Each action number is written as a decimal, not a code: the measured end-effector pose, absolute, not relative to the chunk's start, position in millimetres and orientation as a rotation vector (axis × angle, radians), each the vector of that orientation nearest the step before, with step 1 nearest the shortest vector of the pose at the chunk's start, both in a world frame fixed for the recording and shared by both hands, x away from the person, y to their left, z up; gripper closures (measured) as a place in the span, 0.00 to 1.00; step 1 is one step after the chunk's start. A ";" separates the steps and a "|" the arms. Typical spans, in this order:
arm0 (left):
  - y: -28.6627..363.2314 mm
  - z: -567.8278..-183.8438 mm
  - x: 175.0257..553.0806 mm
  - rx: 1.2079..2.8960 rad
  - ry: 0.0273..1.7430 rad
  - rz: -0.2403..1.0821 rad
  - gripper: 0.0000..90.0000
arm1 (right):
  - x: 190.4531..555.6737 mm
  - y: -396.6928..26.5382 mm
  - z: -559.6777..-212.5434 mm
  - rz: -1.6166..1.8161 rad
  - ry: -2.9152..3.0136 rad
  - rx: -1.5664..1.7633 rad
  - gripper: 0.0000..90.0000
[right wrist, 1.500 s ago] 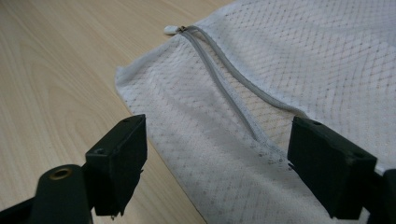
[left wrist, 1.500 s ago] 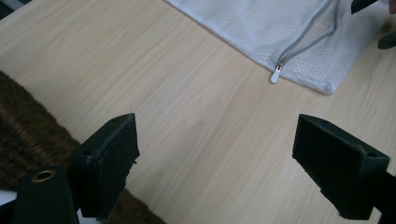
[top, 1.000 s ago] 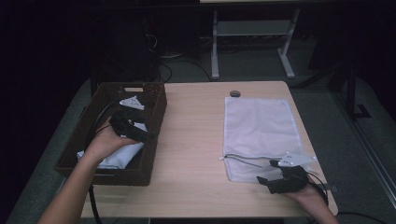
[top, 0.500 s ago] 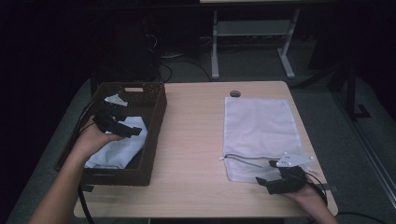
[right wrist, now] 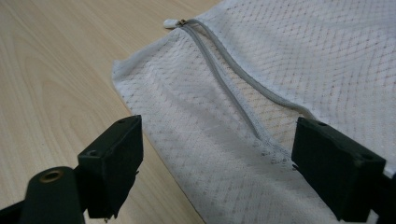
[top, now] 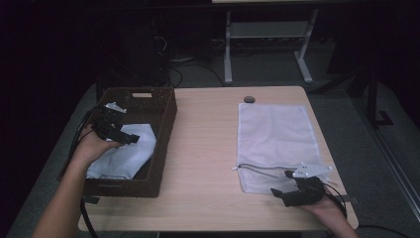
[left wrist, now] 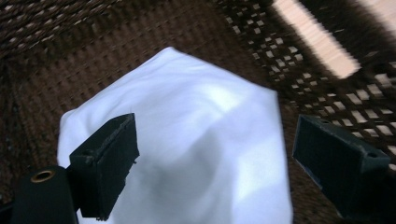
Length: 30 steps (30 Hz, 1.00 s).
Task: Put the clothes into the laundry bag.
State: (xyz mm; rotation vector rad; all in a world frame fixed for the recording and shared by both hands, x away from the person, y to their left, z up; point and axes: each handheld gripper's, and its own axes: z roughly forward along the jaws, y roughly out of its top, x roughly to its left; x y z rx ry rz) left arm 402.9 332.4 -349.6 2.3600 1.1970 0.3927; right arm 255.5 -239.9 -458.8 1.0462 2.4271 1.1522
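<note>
While the right gripper (top: 283, 192) idles spread, the left gripper's (top: 130, 139) spread fingers straddle the white cloth (left wrist: 196, 140) at frame centre.

Our left gripper (top: 132, 139) hangs low at far left, jaws wide apart; our right gripper (top: 275, 191) rests near, jaws spread wide.

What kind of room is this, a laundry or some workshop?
Probably a lab or workshop set up for a laundry-sorting trial: a plain wooden table, dark surroundings with loose cables on the floor, and a mesh laundry bag beside a wicker basket.
</note>
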 end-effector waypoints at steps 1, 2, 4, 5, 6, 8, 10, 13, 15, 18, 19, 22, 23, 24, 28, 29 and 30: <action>334.5 -351.8 404.5 2.357 1.209 0.390 0.15 | 255.4 -239.7 -458.8 1.152 2.427 1.045 0.18; 338.2 -357.5 407.6 2.359 1.231 0.377 0.15 | 255.4 -239.6 -458.9 1.152 2.428 1.044 0.18; 341.5 -364.0 410.6 2.374 1.252 0.369 0.14 | 255.3 -239.2 -458.9 1.153 2.428 1.042 0.18; 341.5 -364.0 410.6 2.374 1.252 0.369 0.14 | 255.3 -239.2 -458.9 1.152 2.429 1.041 0.18; 343.2 -367.5 411.9 2.374 1.259 0.366 0.14 | 255.3 -239.2 -459.0 1.152 2.430 1.040 0.18; 348.0 -378.2 415.1 2.371 1.290 0.348 0.13 | 255.3 -239.2 -459.0 1.151 2.430 1.041 0.18; 350.3 -384.8 416.9 2.385 1.309 0.341 0.13 | 255.4 -239.2 -459.1 1.152 2.430 1.041 0.18; 351.6 -390.0 418.4 2.389 1.321 0.329 0.12 | 255.5 -239.3 -459.3 1.151 2.432 1.042 0.18; 351.9 -394.0 419.2 2.394 1.332 0.330 0.12 | 255.7 -239.2 -459.5 1.149 2.432 1.042 0.18; 351.7 -401.6 420.6 2.422 1.353 0.335 0.12 | 255.8 -238.9 -459.8 1.146 2.434 1.044 0.18; 351.7 -404.7 420.9 2.426 1.355 0.323 0.12 | 255.7 -239.0 -459.8 1.147 2.434 1.045 0.18; 351.9 -411.8 421.6 2.442 1.368 0.320 0.11 | 255.7 -239.0 -459.7 1.149 2.434 1.045 0.18; 352.1 -413.1 421.6 2.440 1.369 0.319 0.11 | 255.7 -239.1 -459.7 1.149 2.434 1.045 0.18; 352.2 -414.0 421.5 2.442 1.366 0.320 0.11 | 255.7 -239.3 -459.7 1.149 2.434 1.047 0.18; 349.5 -419.5 420.3 2.499 1.368 0.312 0.11 | 255.6 -239.0 -459.9 1.148 2.435 1.044 0.18; 348.5 -421.7 420.2 2.519 1.362 0.313 0.10 | 255.7 -239.0 -459.9 1.147 2.436 1.043 0.18; 347.3 -423.8 420.2 2.526 1.366 0.315 0.10 | 255.7 -238.9 -460.0 1.147 2.437 1.041 0.18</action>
